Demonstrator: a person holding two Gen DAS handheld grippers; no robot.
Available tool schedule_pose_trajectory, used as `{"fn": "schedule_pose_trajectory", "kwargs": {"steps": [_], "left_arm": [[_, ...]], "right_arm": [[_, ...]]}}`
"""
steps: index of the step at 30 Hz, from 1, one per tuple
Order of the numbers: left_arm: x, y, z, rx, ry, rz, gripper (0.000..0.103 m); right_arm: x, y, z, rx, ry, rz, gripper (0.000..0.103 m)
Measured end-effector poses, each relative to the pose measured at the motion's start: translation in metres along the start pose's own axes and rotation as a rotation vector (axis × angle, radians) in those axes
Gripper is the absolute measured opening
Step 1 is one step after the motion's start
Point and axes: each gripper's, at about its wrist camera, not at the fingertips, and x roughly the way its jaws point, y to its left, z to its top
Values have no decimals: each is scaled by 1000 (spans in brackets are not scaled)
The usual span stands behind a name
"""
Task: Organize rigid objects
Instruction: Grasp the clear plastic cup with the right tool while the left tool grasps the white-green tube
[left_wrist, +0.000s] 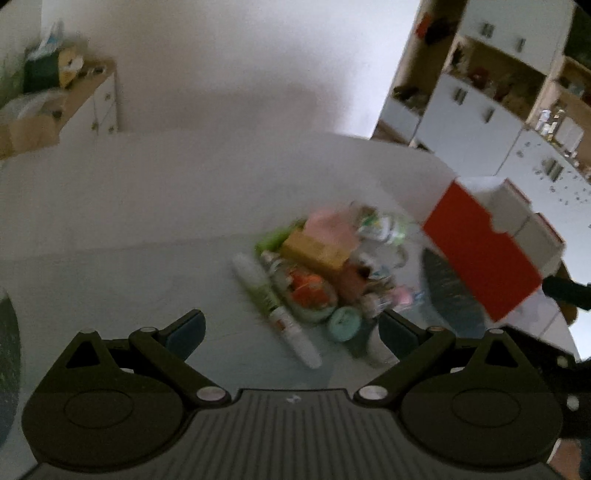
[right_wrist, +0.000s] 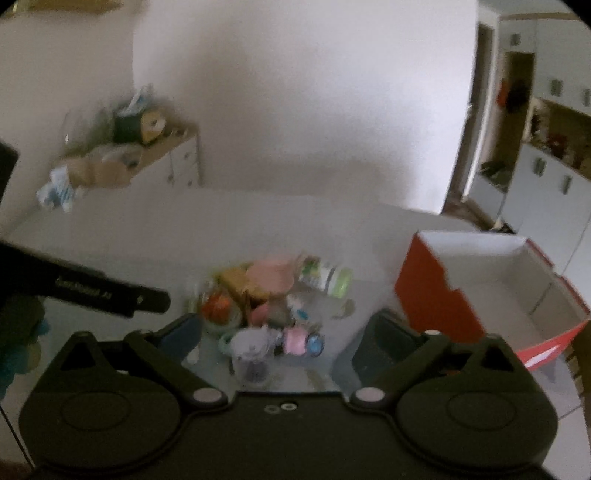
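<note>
Both grippers gape empty above the worktop.

Your left gripper and right gripper hold nothing; beyond them lies the pile of small things (blurred), with the red box at its right.

Red box (white inside), yellow carton, pink-capped jar

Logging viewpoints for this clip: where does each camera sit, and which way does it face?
Left wrist: on the left gripper, angled down at the table's pile of small items, red box to the right; both fingers show, open.
Right wrist: on the right gripper, angled down at the same pile, box right; its open fingers and part of the left gripper show.
Shared: pile, box, white table.
</note>
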Motion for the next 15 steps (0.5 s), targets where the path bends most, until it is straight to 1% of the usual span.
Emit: {"fn": "schedule_pose_trajectory", "kwargs": {"steps": [3,5,6,11,13,15], "left_arm": [[19,8,-3,-28,19,21,101],[31,10,-5,-35,41,40,101],[38,11,-6,-37,48,43,101],[60,8,-8,-1,84,84,101],[66,8,-8,2,87,106,101],[73,9,-8,-7,94,105,100]], "right_arm": [[17,4,-9,-32,47,17,95],[27,7,-15,-44,75,30,88],[31,8,-18,-48,89,33,87],[51,15,-29,-81,144,44,76],[57,18,-31,-90,159,51,74],[63,19,-32,-96,167,55,70]]}}
